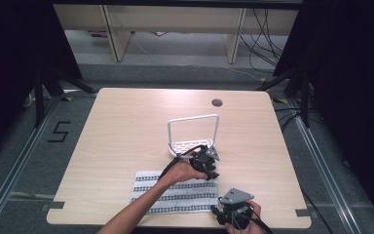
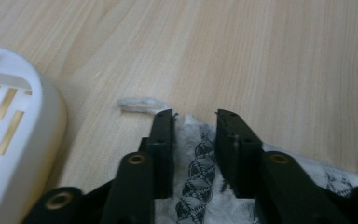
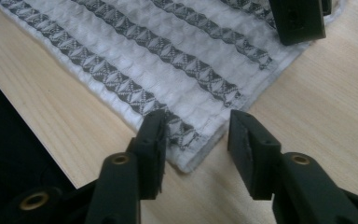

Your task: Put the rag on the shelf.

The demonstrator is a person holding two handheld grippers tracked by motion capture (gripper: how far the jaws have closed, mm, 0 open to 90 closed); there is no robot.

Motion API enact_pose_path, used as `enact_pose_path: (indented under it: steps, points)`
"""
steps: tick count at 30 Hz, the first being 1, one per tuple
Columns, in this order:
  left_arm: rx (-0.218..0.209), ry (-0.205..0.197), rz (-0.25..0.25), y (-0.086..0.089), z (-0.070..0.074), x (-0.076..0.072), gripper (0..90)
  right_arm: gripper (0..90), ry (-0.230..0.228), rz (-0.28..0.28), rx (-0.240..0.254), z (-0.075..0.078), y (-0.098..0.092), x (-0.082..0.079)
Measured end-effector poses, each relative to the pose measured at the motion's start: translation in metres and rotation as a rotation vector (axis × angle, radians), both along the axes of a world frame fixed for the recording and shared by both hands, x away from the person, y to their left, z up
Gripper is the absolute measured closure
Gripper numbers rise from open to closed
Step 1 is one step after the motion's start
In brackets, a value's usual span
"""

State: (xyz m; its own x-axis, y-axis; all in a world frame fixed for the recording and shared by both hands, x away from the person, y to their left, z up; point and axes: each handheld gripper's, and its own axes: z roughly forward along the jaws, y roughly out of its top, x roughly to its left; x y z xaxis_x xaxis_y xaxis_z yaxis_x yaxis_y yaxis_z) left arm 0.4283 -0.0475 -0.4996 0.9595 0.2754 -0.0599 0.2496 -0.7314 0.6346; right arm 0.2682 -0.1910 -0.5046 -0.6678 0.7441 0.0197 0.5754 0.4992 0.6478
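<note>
On the pale wooden counter point(image 1: 126, 131), a white slotted plastic basket point(image 1: 191, 145) with a tall wire handle stands just beyond the white, grey-striped woven towel point(image 1: 175, 192), whose far right corner sits between the left gripper point(image 1: 208, 167) jaws, not visibly clamped, while the right gripper point(image 1: 222, 213) jaws straddle its near right corner, unclenched.

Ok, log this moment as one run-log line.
left gripper: jaws astride far right corner of towel, not clamped | right gripper: open, jaws astride near right corner | basket: beyond towel on table
</note>
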Motion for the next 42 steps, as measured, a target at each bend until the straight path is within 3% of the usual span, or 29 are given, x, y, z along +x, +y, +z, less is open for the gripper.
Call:
enact_pose_path:
  steps: [5,6,10,14,19,20,25,26,28,29,30,33,34,35,36,37,39,40,41,42]
  points:
    - [-0.007,0.028,-0.010,0.001,0.000,0.000,82.9,72.0,0.002,0.006,0.025,-0.001,-0.002,0.001]
    - [-0.027,0.049,-0.005,0.003,-0.001,0.000,84.6,76.8,0.011,-0.004,0.045,-0.002,-0.002,0.001]
    - [-0.036,0.043,0.004,0.005,-0.002,-0.001,86.0,85.0,-0.004,0.015,0.067,-0.004,-0.005,0.003]
    - [-0.046,0.023,0.020,0.008,0.003,-0.003,86.4,87.4,-0.009,0.013,0.071,-0.003,-0.006,0.003]
    - [-0.091,0.013,0.057,0.016,0.018,-0.003,86.6,88.0,-0.075,0.004,0.101,0.007,-0.013,0.005]
    - [-0.097,0.003,0.060,0.020,0.024,-0.003,86.6,88.0,-0.071,-0.012,0.121,0.011,-0.013,0.004]
    - [-0.142,-0.045,0.102,0.044,0.067,-0.010,86.6,88.2,-0.153,-0.010,0.155,0.033,-0.015,0.010]
    - [-0.142,-0.045,0.102,0.044,0.067,-0.010,86.6,88.2,-0.170,-0.009,0.163,0.039,-0.015,0.011]
    - [-0.178,-0.069,0.124,0.057,0.090,-0.013,86.6,88.3,-0.197,0.003,0.177,0.045,-0.014,0.014]
    - [-0.202,-0.077,0.139,0.062,0.101,-0.014,86.6,88.2,-0.234,0.013,0.179,0.055,-0.014,0.017]
    - [-0.232,-0.109,0.155,0.074,0.121,-0.016,86.6,88.3,-0.270,0.006,0.199,0.073,-0.011,0.020]
    - [-0.289,-0.126,0.192,0.090,0.145,-0.019,86.6,88.4,-0.337,0.024,0.206,0.097,-0.008,0.030]
    - [-0.289,-0.126,0.192,0.090,0.145,-0.019,86.6,88.4,-0.344,0.026,0.214,0.105,-0.007,0.033]
    - [-0.327,-0.140,0.213,0.102,0.160,-0.022,86.6,88.4,-0.354,0.025,0.222,0.114,-0.006,0.036]
    - [-0.327,-0.140,0.213,0.102,0.160,-0.022,86.6,88.4,-0.354,0.025,0.222,0.114,-0.006,0.036]
    - [-0.362,-0.148,0.238,0.112,0.174,-0.024,86.5,88.4,-0.381,0.027,0.243,0.131,-0.007,0.044]
    - [-0.389,-0.155,0.261,0.121,0.187,-0.027,86.5,88.4,-0.402,0.022,0.270,0.146,-0.007,0.051]
    - [-0.389,-0.155,0.261,0.121,0.187,-0.027,86.5,88.4,-0.402,0.022,0.270,0.146,-0.007,0.051]
    - [-0.435,-0.144,0.273,0.127,0.197,-0.030,86.5,88.5,-0.422,0.015,0.271,0.162,-0.009,0.057]
    - [-0.435,-0.144,0.273,0.127,0.197,-0.030,86.5,88.4,-0.421,0.001,0.283,0.169,-0.009,0.059]
